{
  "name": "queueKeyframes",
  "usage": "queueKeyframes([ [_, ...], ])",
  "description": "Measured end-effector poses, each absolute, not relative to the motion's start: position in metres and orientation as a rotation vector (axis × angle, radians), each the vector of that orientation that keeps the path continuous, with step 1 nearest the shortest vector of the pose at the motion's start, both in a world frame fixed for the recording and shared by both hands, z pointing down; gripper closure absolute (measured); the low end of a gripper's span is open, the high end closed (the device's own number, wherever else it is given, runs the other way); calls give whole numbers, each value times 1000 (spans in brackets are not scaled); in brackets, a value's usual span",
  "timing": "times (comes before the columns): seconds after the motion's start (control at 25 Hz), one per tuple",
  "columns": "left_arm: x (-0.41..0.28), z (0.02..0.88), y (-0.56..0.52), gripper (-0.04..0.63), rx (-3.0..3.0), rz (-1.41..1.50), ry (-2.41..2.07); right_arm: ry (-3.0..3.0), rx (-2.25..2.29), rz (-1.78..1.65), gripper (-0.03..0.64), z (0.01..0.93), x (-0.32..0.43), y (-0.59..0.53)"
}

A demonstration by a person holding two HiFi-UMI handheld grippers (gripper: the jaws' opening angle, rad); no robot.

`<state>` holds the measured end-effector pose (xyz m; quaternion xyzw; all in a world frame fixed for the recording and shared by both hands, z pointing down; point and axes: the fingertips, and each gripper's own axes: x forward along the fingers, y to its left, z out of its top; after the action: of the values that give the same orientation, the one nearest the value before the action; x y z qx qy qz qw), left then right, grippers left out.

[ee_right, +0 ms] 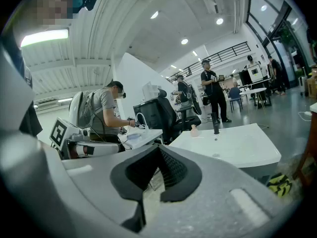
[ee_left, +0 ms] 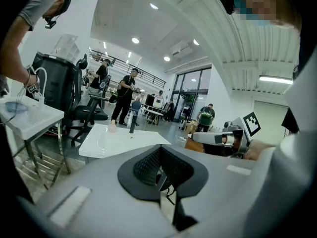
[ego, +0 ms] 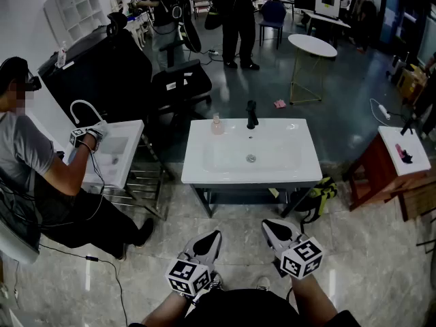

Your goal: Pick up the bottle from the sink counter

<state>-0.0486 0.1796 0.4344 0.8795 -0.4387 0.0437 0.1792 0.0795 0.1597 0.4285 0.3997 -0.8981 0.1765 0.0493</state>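
A small pale bottle (ego: 217,124) stands upright at the back left of the white sink counter (ego: 204,165), left of the black faucet (ego: 251,114). Both grippers hang low in front of the counter, well short of it. The left gripper (ego: 210,240) is shut and empty, as its own view shows (ee_left: 159,150), with the bottle (ee_left: 113,127) far ahead. My right gripper (ego: 272,229) also has its jaws together with nothing between them (ee_right: 157,150). In its view the bottle (ee_right: 194,130) stands beside the faucet (ee_right: 216,123).
A seated person (ego: 41,176) works at a second sink (ego: 126,131) on the left. A black chair (ego: 180,84) stands behind the counter, a round white table (ego: 312,46) further back, and a brown side table (ego: 402,159) on the right. A yellow-black bag (ego: 320,195) lies under the counter.
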Motion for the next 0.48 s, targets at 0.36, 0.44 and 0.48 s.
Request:
queueKeyframes([
  [0.36, -53, 435, 180, 592, 2487, 114, -1234, -2755, 1212, 557, 617, 428, 74, 160],
  [0.44, -55, 436, 180, 592, 2485, 111, -1232, -2758, 1209, 560, 617, 429, 73, 159],
  [0.48, -55, 436, 179, 592, 2484, 109, -1231, -2760, 1208, 562, 617, 429, 72, 158],
])
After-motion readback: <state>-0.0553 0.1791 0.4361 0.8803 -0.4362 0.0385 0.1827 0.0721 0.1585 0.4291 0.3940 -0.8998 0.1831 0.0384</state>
